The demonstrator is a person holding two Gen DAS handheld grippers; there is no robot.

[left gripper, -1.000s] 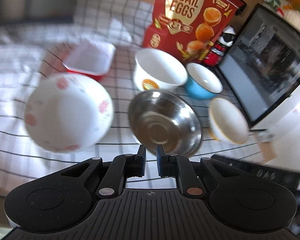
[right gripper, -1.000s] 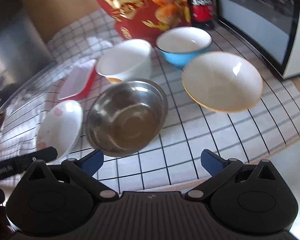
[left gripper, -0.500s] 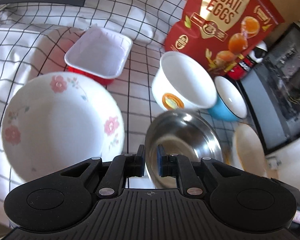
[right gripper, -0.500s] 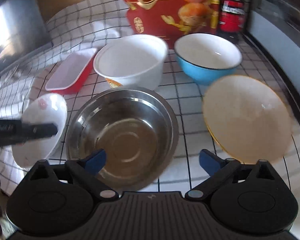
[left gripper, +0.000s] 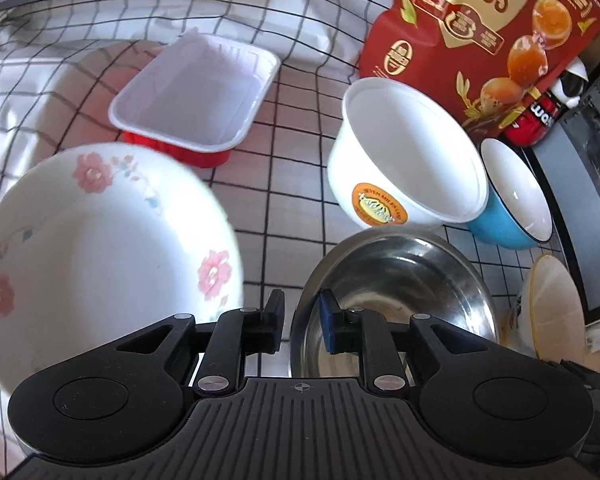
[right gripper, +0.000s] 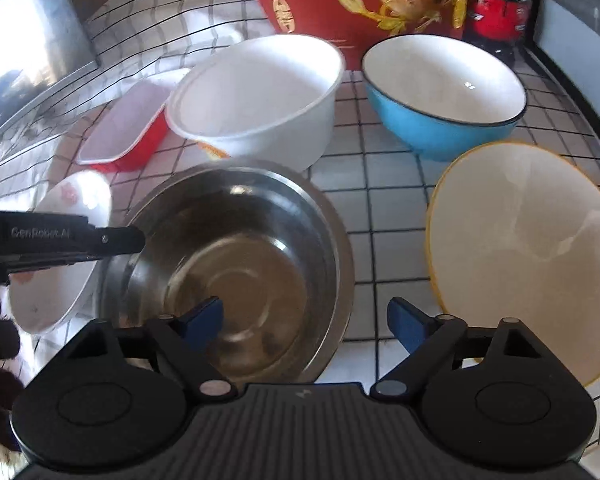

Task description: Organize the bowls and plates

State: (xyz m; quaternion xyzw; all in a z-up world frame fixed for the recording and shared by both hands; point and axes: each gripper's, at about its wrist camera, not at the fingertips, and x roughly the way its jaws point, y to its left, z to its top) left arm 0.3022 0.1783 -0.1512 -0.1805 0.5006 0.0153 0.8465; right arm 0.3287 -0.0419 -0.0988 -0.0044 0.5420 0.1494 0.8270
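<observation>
A steel bowl (left gripper: 400, 280) sits mid-table on the checked cloth. My left gripper (left gripper: 302, 322) straddles its left rim; the jaws are opening, a narrow gap apart, and the pads do not press on the rim. From the right wrist view that left gripper (right gripper: 136, 242) reaches in over the same steel bowl (right gripper: 240, 248). My right gripper (right gripper: 306, 320) stands wide over the bowl's near right rim, jaws closing, the rim between the fingers but untouched. Left of it lies a floral plate (left gripper: 100, 248); to the right, a yellow-rimmed bowl (right gripper: 520, 248).
Behind the steel bowl stand a white plastic bowl (left gripper: 408, 160) with an orange sticker, a blue bowl (right gripper: 444, 92) and a red tray (left gripper: 196, 96) with a white inside. A quail-eggs bag (left gripper: 488, 32), a red can (right gripper: 500, 0) and a dark-fronted appliance (left gripper: 592, 184) line the back and right.
Both grippers have come down and closer to the steel bowl. The left jaws, shut before, have parted a little around its rim. The right jaws have narrowed.
</observation>
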